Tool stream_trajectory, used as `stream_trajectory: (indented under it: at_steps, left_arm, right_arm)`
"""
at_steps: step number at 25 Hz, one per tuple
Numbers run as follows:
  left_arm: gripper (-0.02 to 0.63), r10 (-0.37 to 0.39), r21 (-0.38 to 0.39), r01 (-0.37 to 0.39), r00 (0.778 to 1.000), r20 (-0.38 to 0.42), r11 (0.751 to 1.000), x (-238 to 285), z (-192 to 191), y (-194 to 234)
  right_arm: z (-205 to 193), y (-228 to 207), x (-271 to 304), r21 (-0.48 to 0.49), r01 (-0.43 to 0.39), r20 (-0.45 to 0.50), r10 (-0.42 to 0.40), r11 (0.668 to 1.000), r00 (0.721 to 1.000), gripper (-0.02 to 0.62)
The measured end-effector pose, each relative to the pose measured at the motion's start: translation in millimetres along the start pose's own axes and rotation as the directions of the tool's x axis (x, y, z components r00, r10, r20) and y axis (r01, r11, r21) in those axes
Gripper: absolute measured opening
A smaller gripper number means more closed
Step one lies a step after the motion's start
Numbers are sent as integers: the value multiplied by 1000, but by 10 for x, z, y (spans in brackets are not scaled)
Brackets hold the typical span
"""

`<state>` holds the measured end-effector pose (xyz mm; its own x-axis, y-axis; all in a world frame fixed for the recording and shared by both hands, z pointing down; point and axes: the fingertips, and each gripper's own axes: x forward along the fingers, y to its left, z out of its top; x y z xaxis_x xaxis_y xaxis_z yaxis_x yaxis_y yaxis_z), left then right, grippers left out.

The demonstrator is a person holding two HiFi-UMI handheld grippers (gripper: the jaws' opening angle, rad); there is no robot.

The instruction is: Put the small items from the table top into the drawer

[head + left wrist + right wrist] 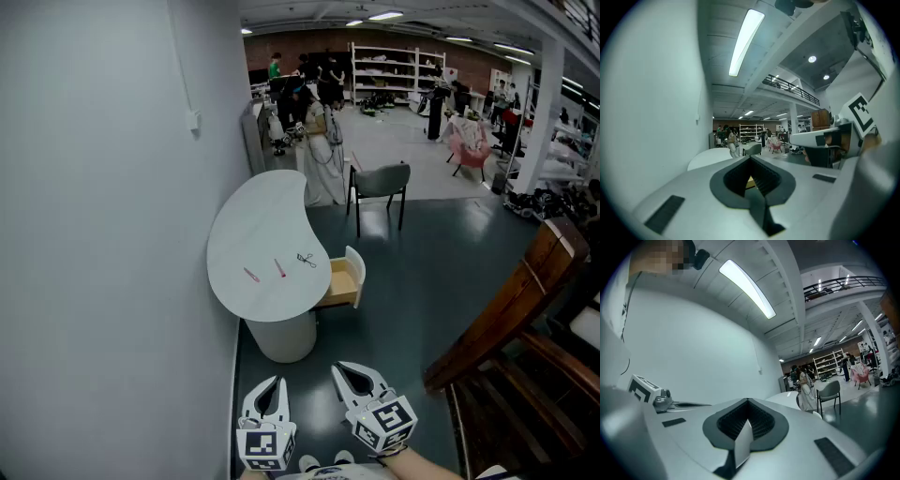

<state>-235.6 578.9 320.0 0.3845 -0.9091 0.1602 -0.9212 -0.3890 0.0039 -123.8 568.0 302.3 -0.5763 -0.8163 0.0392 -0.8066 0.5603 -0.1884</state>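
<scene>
A white kidney-shaped table (258,225) stands against the left wall, well ahead of me. On its near part lie two small pink items (251,275) (279,268) and a small black item (306,259). A light wooden drawer (342,282) stands pulled open at the table's right side. Its inside is only partly visible. My left gripper (274,381) and right gripper (340,367) hang low over the dark floor, far short of the table. Both are shut with nothing between the jaws. The tips of the left gripper (751,157) and the right gripper (747,400) meet in their own views.
A grey chair (380,182) stands beyond the drawer. Dark wooden furniture (511,305) leans in on the right, close to me. The plain wall (103,234) runs along the left. People and shelves (384,67) are far back in the hall.
</scene>
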Motion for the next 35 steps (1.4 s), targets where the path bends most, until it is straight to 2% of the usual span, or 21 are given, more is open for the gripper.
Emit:
stream_trajectory:
  at_steps: [14, 21, 28, 35]
  left_arm:
    - [17, 23, 13, -23, 1000, 14, 1000, 264, 66, -234]
    - [15, 16, 18, -16, 1000, 4, 1000, 300, 17, -443]
    - [15, 19, 8, -19, 1000, -5, 1000, 402, -32, -409]
    - [15, -4, -8, 4, 1000, -7, 1000, 809, -26, -252]
  right_arm:
    - [-25, -315, -124, 0, 0, 6, 0, 1000, 1000, 20]
    - [-125, -460, -223, 34, -5, -20, 6, 999, 1000, 20]
    - [-141, -552, -142, 42, -9, -25, 10, 999, 1000, 20]
    - [-192, -780, 173, 50, 8, -54, -6, 999, 999, 20]
